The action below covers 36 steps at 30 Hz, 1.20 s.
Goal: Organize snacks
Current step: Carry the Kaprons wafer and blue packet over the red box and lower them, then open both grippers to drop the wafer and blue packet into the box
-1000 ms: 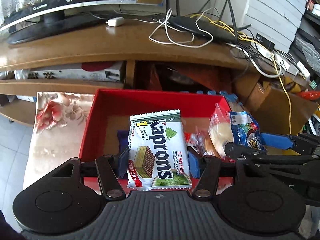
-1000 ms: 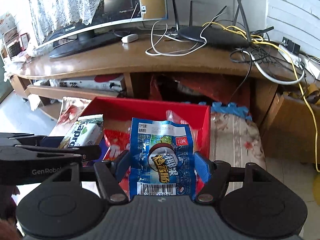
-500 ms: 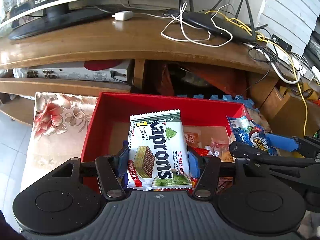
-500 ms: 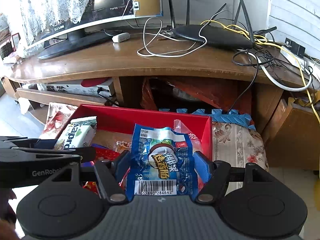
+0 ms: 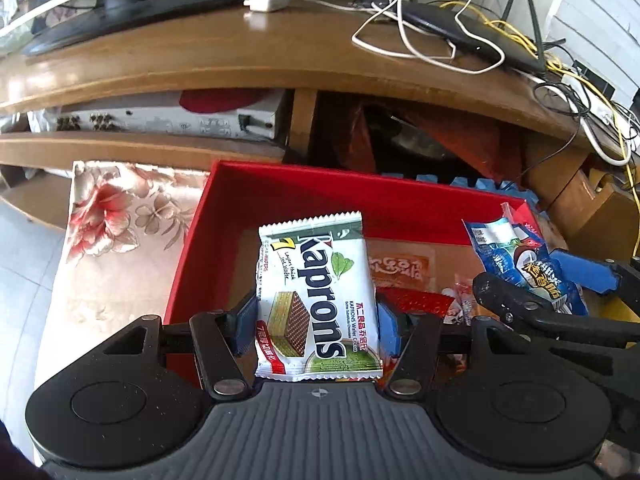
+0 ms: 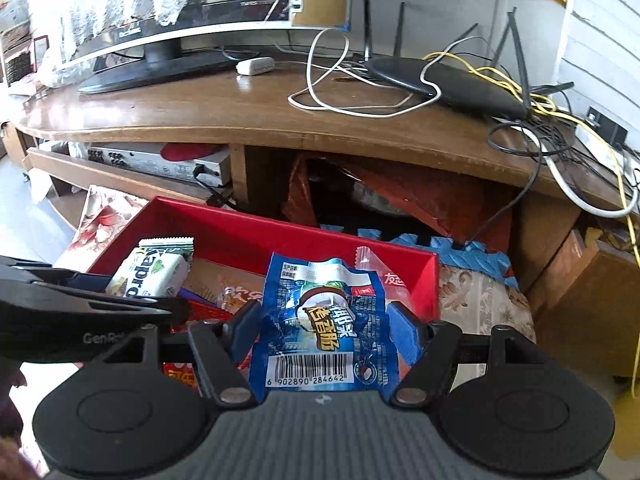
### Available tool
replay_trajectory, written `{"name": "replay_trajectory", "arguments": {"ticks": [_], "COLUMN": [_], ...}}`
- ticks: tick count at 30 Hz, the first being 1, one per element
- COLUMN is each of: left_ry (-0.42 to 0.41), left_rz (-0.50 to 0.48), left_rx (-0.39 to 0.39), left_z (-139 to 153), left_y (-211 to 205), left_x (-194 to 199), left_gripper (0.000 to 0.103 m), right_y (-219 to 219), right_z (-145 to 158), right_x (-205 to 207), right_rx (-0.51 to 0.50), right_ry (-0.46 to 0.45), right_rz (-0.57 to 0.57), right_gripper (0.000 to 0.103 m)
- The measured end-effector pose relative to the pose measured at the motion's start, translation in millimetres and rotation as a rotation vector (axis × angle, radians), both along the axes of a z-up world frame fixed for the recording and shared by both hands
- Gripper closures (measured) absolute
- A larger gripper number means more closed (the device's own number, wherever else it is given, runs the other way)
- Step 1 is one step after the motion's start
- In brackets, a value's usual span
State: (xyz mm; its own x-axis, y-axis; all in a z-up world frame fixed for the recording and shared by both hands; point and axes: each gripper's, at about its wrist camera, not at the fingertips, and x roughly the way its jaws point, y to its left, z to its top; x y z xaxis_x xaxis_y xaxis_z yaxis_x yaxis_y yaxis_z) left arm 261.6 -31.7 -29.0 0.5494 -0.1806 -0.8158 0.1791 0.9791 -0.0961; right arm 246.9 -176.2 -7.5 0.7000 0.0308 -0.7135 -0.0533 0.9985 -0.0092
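Note:
My left gripper (image 5: 316, 322) is shut on a white and green Kaprons wafer packet (image 5: 316, 300), held above the near part of a red box (image 5: 360, 200). My right gripper (image 6: 324, 334) is shut on a blue snack packet (image 6: 324, 320) with a barcode, above the right side of the same red box (image 6: 248, 228). The blue packet also shows in the left wrist view (image 5: 520, 264), and the Kaprons packet in the right wrist view (image 6: 152, 272). Several other snack packets (image 5: 404, 276) lie on the box floor.
The box rests on a floral cloth (image 5: 112, 224) in front of a wooden TV desk (image 5: 240, 60). A monitor (image 6: 180, 20), a router (image 6: 444, 84) and loose cables (image 6: 560, 148) are on the desk. A silver player (image 5: 168, 120) sits on its shelf.
Both grippers have lifted and drawn back a little with their packets. More of the box floor and the snacks on it now shows. Both grips are unchanged.

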Motion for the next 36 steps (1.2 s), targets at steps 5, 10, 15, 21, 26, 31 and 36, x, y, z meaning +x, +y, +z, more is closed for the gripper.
{"name": "replay_trajectory", "arguments": {"ticks": [5,10,15,21,26,31,36], "left_ry": [0.015,0.006,0.002,-0.011,-0.014,-0.031,-0.034], "left_rz": [0.016,0.015,0.019,0.028,0.020,0.011,0.004], "left_rx": [0.007,0.027,0.023,0.008,-0.003,-0.018,-0.021], "left_z": [-3,-1,0,5,8,16,20], "left_y": [4,3,6,9,9,11,17], "left_x": [1,0,-1,-3,-9,-23,-43], "left_gripper": [0.034,0.027,0.024,0.020,0.019,0.019,0.019], "right_y": [5,1,1,-1,-3,-5,-1], "right_z": [-3,-2,0,6,8,15,22], "right_x": [4,4,0,-5,-10,-20,-38], "right_rx": [-0.013,0.001,0.013,0.076,0.091,0.096,0.098], "right_ry": [0.007,0.016,0.022,0.028,0.024,0.015,0.016], "right_rz": [0.022,0.022,0.026,0.036,0.026,0.017,0.025], "right_gripper": [0.026,0.026,0.026,0.024,0.022,0.022,0.022]}}
